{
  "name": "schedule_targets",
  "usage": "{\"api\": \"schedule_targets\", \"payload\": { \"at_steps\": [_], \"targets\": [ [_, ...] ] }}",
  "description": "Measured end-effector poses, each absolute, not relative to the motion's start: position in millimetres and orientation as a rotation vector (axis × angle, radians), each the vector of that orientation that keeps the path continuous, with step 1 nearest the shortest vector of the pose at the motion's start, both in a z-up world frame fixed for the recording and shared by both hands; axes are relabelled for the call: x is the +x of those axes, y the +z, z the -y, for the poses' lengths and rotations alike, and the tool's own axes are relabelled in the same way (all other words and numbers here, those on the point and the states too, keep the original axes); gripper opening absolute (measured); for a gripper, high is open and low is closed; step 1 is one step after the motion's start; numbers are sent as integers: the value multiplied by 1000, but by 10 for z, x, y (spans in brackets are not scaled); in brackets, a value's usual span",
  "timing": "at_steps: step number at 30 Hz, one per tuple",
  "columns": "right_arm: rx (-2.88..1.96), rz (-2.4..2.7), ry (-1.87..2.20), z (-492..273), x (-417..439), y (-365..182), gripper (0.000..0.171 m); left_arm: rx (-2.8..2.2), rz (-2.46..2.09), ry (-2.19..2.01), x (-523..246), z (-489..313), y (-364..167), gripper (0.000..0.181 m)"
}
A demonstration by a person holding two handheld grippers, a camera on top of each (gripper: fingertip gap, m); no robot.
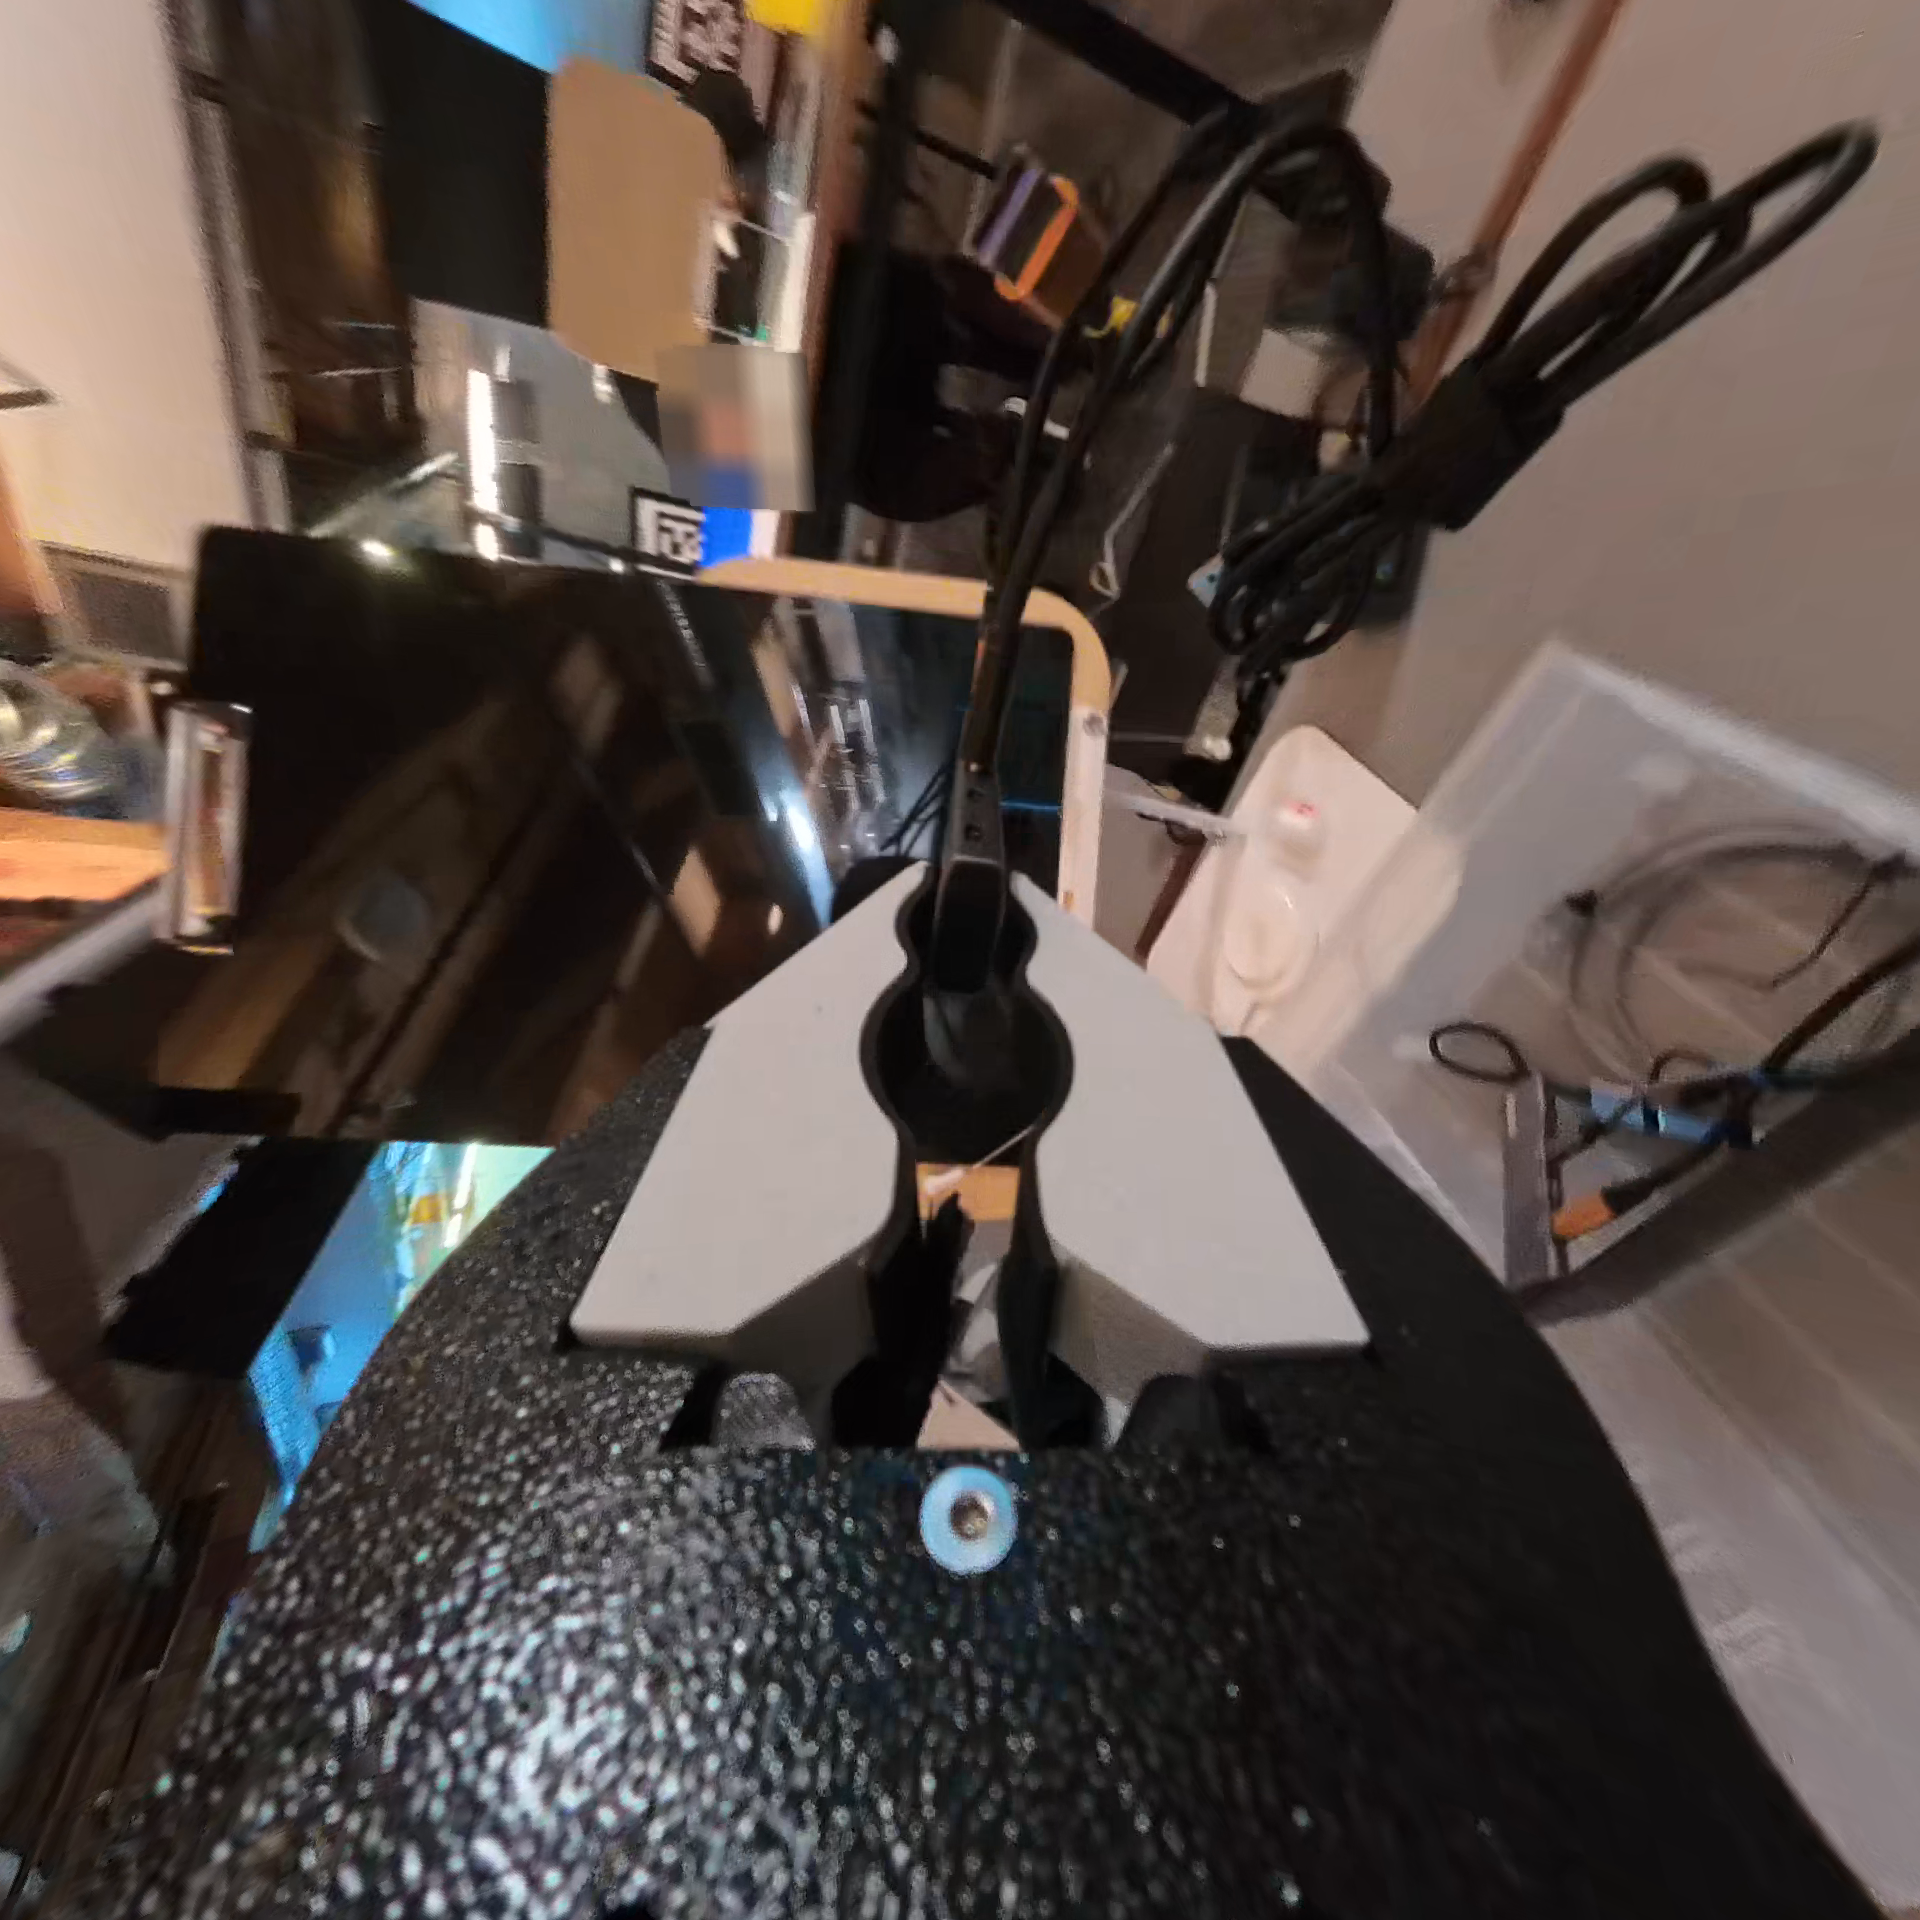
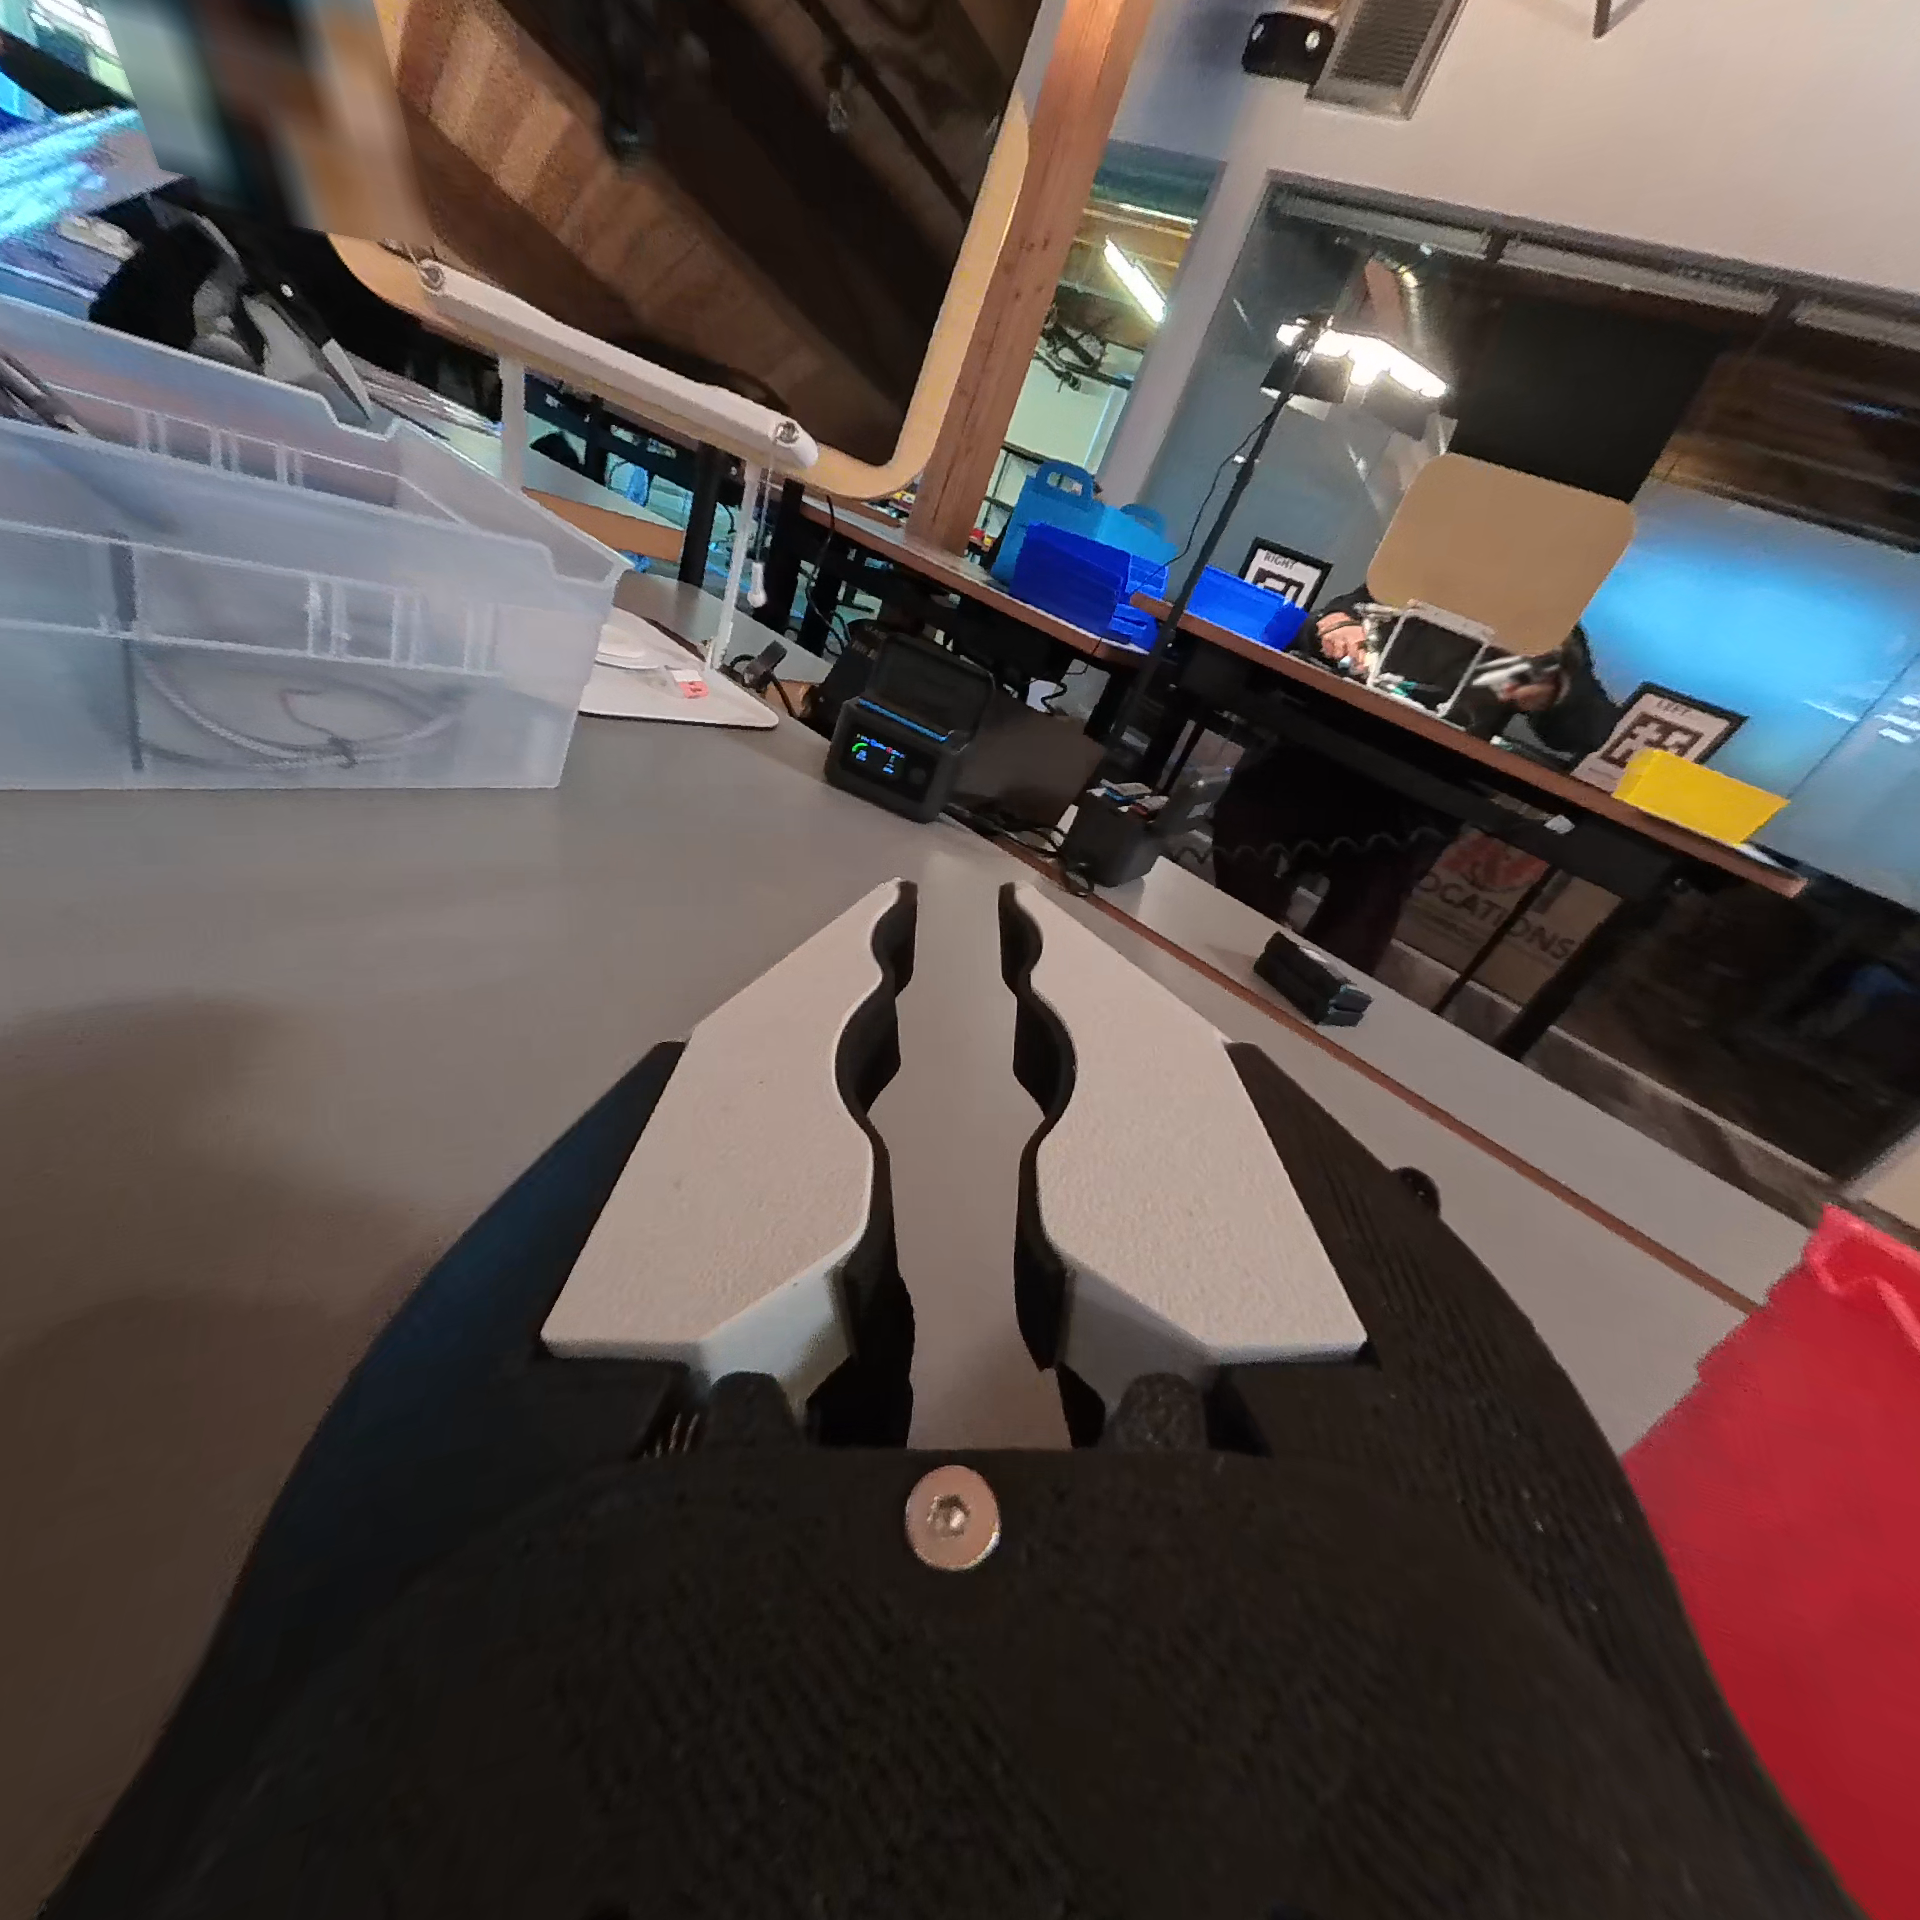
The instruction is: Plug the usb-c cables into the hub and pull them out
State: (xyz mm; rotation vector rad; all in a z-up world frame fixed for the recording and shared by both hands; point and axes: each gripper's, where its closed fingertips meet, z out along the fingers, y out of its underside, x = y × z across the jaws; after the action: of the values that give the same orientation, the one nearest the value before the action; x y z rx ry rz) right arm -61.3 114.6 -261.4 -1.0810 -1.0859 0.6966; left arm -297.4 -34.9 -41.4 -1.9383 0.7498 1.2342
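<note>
My left gripper (image 1: 961, 883) is shut on the plug end of a black usb-c cable (image 1: 975, 821). The cable rises from the fingertips, arcs up and right, and ends in a strapped coil (image 1: 1455, 447) hanging in the air. The view is tilted and blurred. A glossy black panel (image 1: 436, 831) sits to the left of the fingers. I cannot make out a hub in either view. My right gripper (image 2: 956, 894) is open with a narrow gap and holds nothing. It hovers low over the grey table (image 2: 416, 935).
A clear plastic bin with cables stands on the table (image 2: 260, 623) and also shows in the left wrist view (image 1: 1662, 935). A small black device with a lit screen (image 2: 899, 738), a black block (image 2: 1311, 982) and a red object (image 2: 1787, 1507) are nearby. A person works at a far table. There is about 35 centimeters between the tips of the two grippers.
</note>
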Motion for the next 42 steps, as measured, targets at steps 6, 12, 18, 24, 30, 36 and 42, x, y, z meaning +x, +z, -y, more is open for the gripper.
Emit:
{"api": "schedule_targets", "payload": {
  "at_steps": [6, 12, 18, 24, 30, 36, 42],
  "targets": [
    [-1042, 1047, 635, -1195, -518, -2536, 14, -1863, -502, 1135, -2250, -14, -621, 7],
    [-982, 995, 587, -1208, -444, -2403, 13, -1918, -462, 854, -1414, -657, -1593, 7],
    [-1016, 990, 607, -1306, -431, -2414, 13, -1756, -586, 985, -1250, -1231, -2291, 7],
    [-1016, 1078, 465, -1377, -437, -2522, 15, -1606, -806, 1132, -1201, -1389, -2785, 8],
    [-975, 1335, 272, -1328, -649, -2900, 30, -1657, -913, 1071, -1090, -1353, -3117, 7],
    [-777, 1468, -11, -1316, -867, -3111, 42, -1667, -1032, 997, -1074, -1276, -3311, 7],
    [-568, 1559, -131, -1199, -987, -3252, 37, -1637, -1113, 971, -1152, -1199, -3338, 7]
  ]
}}
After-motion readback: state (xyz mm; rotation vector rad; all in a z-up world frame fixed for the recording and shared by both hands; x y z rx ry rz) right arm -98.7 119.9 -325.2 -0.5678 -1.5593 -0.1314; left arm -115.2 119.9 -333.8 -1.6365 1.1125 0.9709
